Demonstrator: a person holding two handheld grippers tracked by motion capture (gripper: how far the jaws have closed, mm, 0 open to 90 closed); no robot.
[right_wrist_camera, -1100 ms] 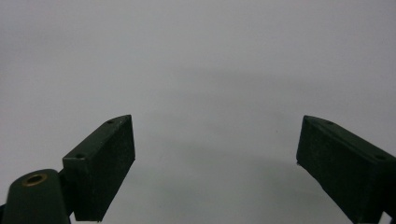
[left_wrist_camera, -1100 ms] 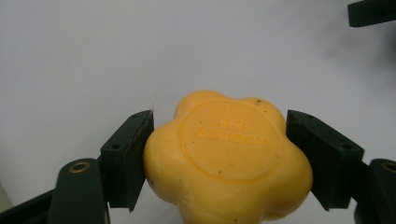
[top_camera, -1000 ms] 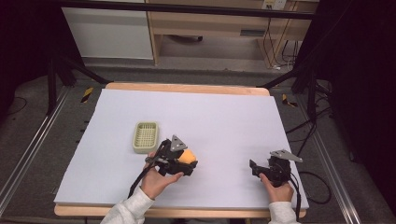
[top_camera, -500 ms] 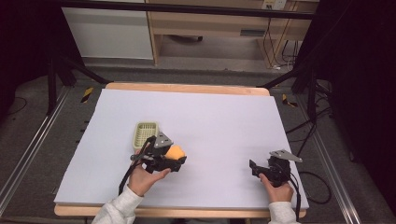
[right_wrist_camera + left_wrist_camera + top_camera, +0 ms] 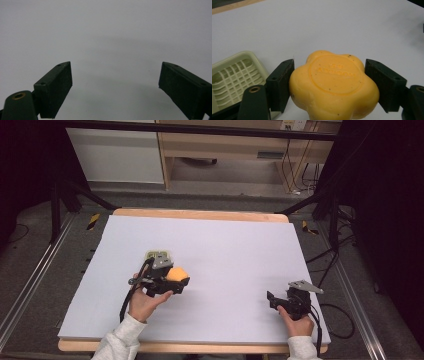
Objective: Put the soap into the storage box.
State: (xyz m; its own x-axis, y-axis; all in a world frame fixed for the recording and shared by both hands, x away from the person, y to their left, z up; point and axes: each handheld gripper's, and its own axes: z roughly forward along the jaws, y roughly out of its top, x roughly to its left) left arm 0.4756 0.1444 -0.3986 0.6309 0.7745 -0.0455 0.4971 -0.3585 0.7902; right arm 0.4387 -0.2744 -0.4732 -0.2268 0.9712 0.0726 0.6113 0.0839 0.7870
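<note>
Since a second ago, the left gripper has carried the soap toward nine o'clock, so it now sits just beside the dish, partly covering it in the high view. Its jaws are clamped on the soap's two sides; in the left gripper view the orange, flower-shaped soap fills the gap between them, stamped face up. The right gripper has stayed put near the table's five o'clock corner, close to the near edge, jaws spread wide with nothing between them.

Open mat stretches toward twelve and three o'clock, and a broad bare stretch separates the two grippers.

In the left gripper view the pale green dish lies at eight o'clock of the soap, its slatted floor bare.

A lavender mat covers the wooden table; dark floor, rails and cables surround it.
</note>
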